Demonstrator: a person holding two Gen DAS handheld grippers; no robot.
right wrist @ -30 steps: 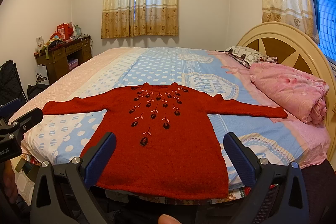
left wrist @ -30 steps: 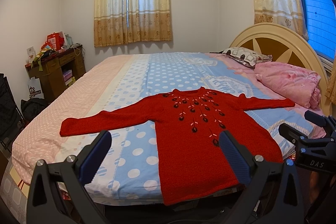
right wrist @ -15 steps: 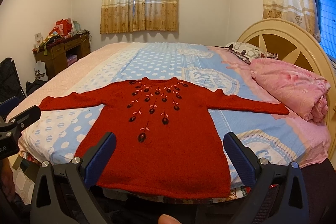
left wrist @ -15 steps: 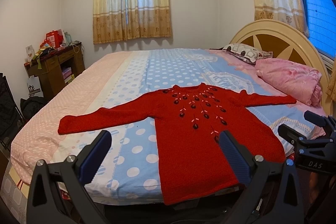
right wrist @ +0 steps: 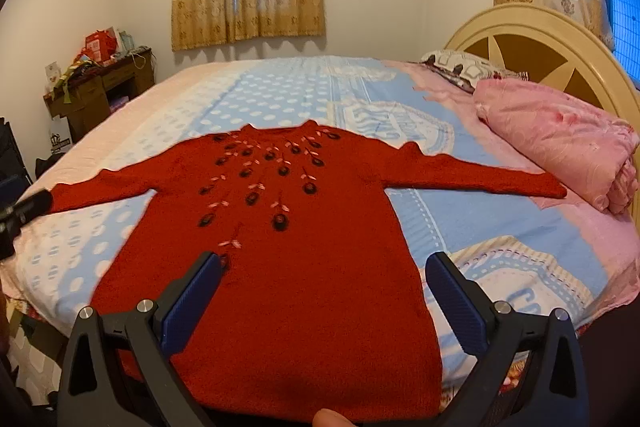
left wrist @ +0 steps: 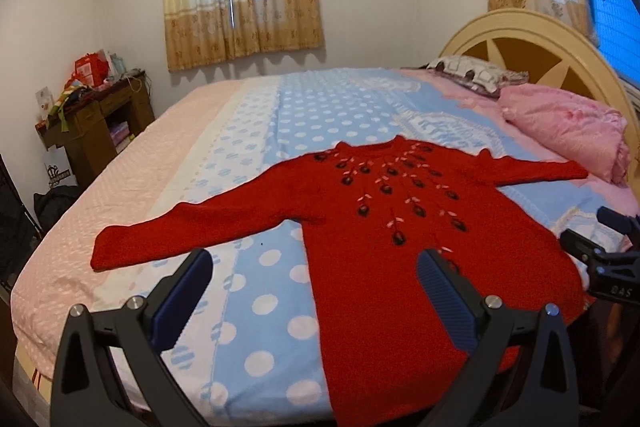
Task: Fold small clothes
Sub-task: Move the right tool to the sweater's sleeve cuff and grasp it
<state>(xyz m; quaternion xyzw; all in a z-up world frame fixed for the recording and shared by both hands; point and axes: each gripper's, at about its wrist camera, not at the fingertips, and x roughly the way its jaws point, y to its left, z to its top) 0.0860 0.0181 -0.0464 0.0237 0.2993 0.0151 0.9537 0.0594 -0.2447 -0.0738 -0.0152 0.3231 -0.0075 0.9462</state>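
Observation:
A red knitted sweater (left wrist: 384, 251) with dark flower embroidery lies flat, face up, on the bed with both sleeves spread out; its hem hangs at the near bed edge. It also shows in the right wrist view (right wrist: 296, 267). My left gripper (left wrist: 314, 287) is open and empty, above the near bed edge left of the sweater's body. My right gripper (right wrist: 322, 287) is open and empty, above the sweater's lower half. The right gripper also shows in the left wrist view (left wrist: 608, 259) at the right edge.
The bed (left wrist: 320, 107) has a blue polka-dot and pink sheet. A folded pink quilt (right wrist: 560, 143) and a patterned pillow (right wrist: 460, 65) lie by the headboard (right wrist: 540, 39) on the right. A cluttered wooden desk (left wrist: 96, 119) stands at the left wall.
Both grippers have moved forward and lower toward the bed, so the sweater looks larger. Both stay open.

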